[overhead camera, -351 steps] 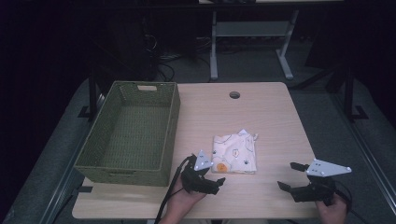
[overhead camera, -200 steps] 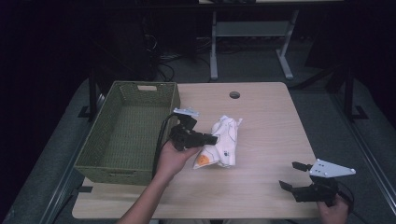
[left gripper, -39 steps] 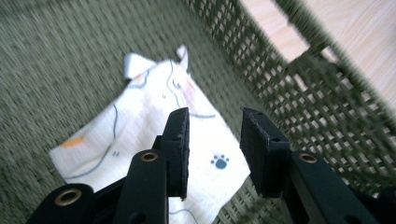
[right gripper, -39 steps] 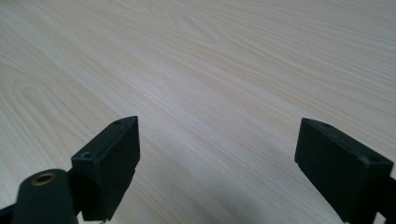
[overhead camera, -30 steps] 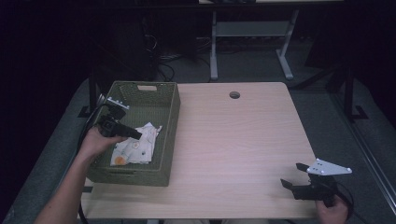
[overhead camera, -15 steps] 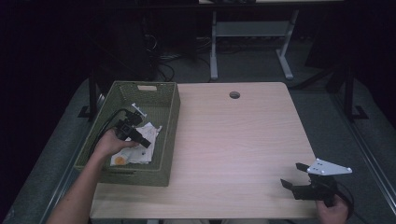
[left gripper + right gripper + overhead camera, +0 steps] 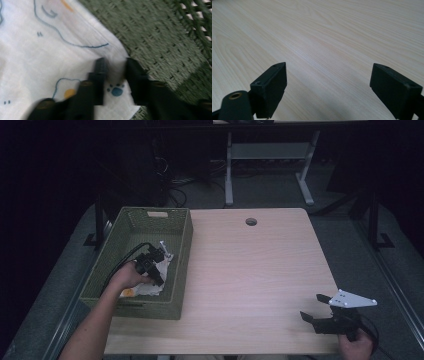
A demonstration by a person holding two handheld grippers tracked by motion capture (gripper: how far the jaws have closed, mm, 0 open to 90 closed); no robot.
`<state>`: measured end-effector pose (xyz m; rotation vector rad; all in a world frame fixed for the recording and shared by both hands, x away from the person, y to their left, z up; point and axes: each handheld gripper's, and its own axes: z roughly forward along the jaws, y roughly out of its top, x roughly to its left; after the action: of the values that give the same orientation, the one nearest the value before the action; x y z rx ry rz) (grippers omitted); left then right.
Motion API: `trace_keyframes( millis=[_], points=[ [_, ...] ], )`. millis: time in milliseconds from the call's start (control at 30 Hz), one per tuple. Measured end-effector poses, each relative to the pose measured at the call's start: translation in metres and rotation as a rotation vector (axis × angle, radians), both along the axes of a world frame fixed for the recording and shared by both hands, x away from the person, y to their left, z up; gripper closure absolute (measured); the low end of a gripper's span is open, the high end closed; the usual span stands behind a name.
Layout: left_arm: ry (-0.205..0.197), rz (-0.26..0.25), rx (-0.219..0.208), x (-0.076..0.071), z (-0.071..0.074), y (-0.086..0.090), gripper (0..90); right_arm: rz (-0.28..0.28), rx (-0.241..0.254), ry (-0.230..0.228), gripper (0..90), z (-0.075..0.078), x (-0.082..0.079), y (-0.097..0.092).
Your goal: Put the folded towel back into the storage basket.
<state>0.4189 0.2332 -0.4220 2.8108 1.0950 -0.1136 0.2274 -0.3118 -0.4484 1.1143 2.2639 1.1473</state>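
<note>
A white cloth [image 7: 164, 261] printed with blue outlines, orange spots and a paw print lies on the floor of the green woven basket [image 7: 183, 251] at the table's left. My left gripper [image 7: 158, 278] is down inside the basket, right on the cloth. In the left gripper view the cloth [image 7: 50, 55] lies flat, and the left gripper [image 7: 116, 71] has its jaws a small gap apart near the cloth's corner. My right gripper [image 7: 311, 307] rests near the table's front right edge. It stands wide open [image 7: 328, 92] over bare wood.
The light wooden table [image 7: 250, 270] has a round cable hole [image 7: 251, 221] near its far edge. The basket's woven floor [image 7: 160, 45] shows beside the cloth. Dark floor and a metal desk frame [image 7: 270, 155] lie beyond the table.
The left hand carried the cloth from the table's middle into the basket and lowered it to the floor. The jaws now stand slightly apart. The right gripper has stayed put.
</note>
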Motion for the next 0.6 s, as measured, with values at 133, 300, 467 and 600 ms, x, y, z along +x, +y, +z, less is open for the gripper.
trace_keyframes(
  millis=[133, 300, 467, 600],
  points=[
    [-0.007, -0.019, 0.003, -0.001, 0.003, -0.003, 86.6, -0.001, -0.001, -0.004, 13.5, 0.001, 0.000, -0.001],
    [0.042, -0.020, -0.086, -0.004, 0.008, 0.003, 84.9, 0.000, 0.002, -0.003, 13.5, 0.000, 0.000, -0.001],
    [0.048, 0.013, -0.138, -0.001, 0.017, 0.017, 66.9, 0.004, 0.001, 0.004, 13.5, -0.002, 0.002, 0.000],
    [-0.012, 0.113, -0.143, 0.005, 0.025, 0.032, 68.4, 0.009, -0.004, 0.004, 13.5, -0.002, 0.002, 0.000]
  ],
)
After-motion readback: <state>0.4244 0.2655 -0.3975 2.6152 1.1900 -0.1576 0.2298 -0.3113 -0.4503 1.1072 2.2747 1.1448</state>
